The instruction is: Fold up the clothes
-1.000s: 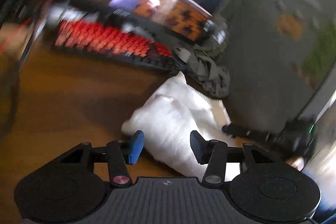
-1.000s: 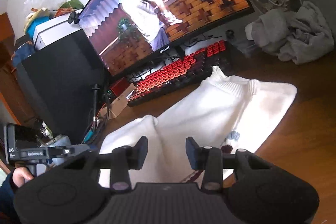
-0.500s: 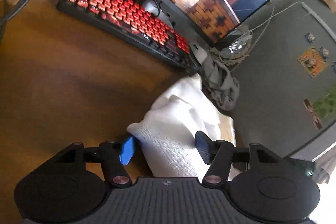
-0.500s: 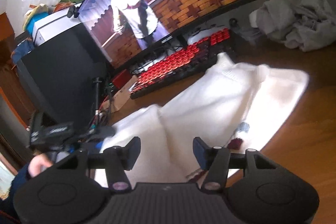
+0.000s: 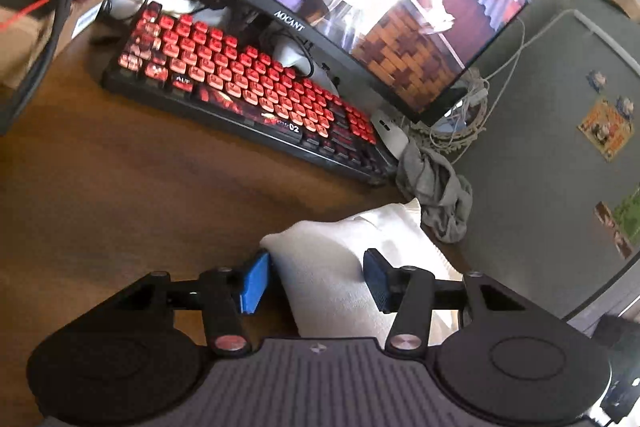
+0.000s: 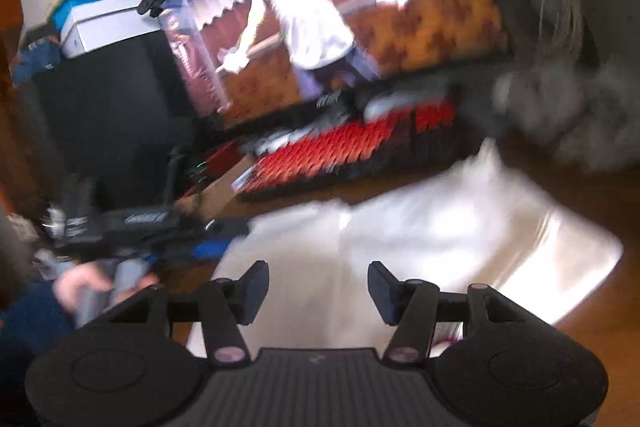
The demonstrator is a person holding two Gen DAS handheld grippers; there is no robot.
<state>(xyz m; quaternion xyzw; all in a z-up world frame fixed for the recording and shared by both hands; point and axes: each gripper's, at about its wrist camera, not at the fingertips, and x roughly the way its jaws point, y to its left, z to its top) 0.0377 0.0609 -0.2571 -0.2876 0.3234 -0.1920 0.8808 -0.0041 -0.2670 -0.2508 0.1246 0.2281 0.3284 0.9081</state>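
Left wrist view: a wooden desk was seen, with a red keyboard and a monitor at the back.
Sweater: a white sweater was laid on the desk, its long axis running away from the camera toward a grey cloth.
Left claw: the left gripper was held wide open, with the near sweater corner lying between its blue pads; nothing was clamped.
Right wrist view: much was blurred.
Sweater there: it was spread across the desk, directly ahead of the claw.
Right claw: the right gripper was held open and empty above the near hem.
Other hand: a hand on the left tool was seen at the sweater's left edge.
Key relation: the left claw was judged nearer to a grip, the fabric being already between its pads.
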